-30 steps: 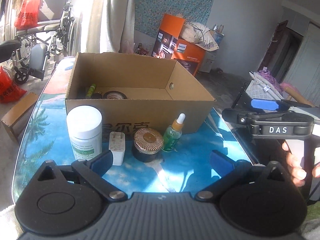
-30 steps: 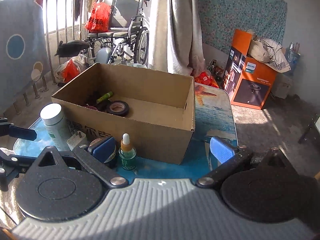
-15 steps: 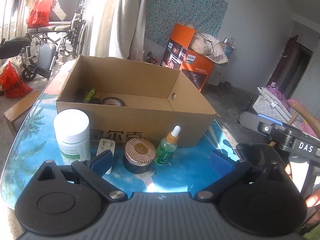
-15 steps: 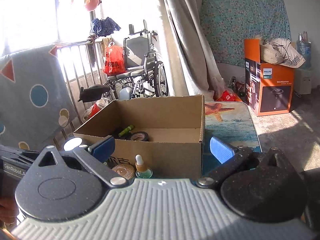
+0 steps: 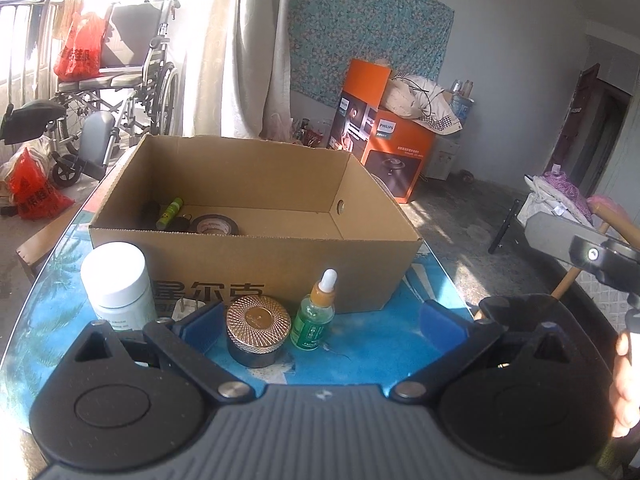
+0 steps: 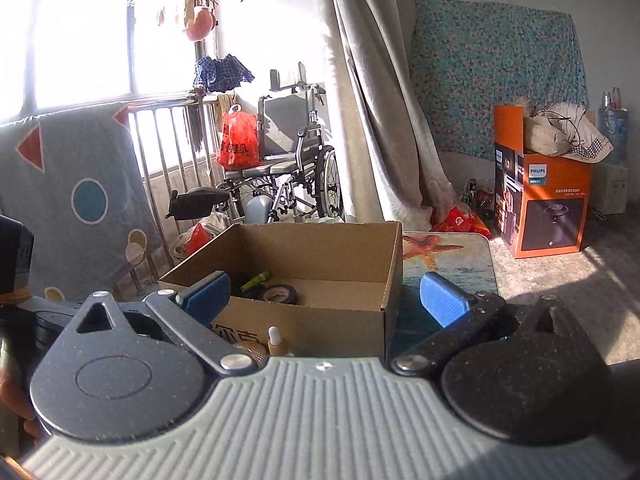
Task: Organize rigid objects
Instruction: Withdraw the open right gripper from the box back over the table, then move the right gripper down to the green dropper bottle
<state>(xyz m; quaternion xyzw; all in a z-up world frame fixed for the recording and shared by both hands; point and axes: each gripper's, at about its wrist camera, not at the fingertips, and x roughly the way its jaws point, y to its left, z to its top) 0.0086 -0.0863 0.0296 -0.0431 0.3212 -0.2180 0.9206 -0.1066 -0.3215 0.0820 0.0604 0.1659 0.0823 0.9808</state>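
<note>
Four small things stood in a row on the table [image 5: 48, 304], just in front of the left gripper [image 5: 322, 322]: a white jar [image 5: 116, 280], a white plug [image 5: 185, 307], a round tin with a gold lid [image 5: 258, 328] and a green dropper bottle [image 5: 316, 312]. Behind them sat the open cardboard box [image 5: 280, 276], with a roll of tape [image 5: 214, 225] and a green tube [image 5: 170, 213] already inside. The left gripper was open wide and held nothing, with the tin and bottle ahead between its tips. The right gripper [image 6: 324, 296] was open wide and empty too, up higher and farther back. I think the next job was to pick up the tin. To do it well, the gripper should go down low, keep the tin in the middle, close softly, and not knock over the bottle just beside it. Since a moment earlier, the left gripper had moved closer to the row, and the right one had lifted up and away.
</note>
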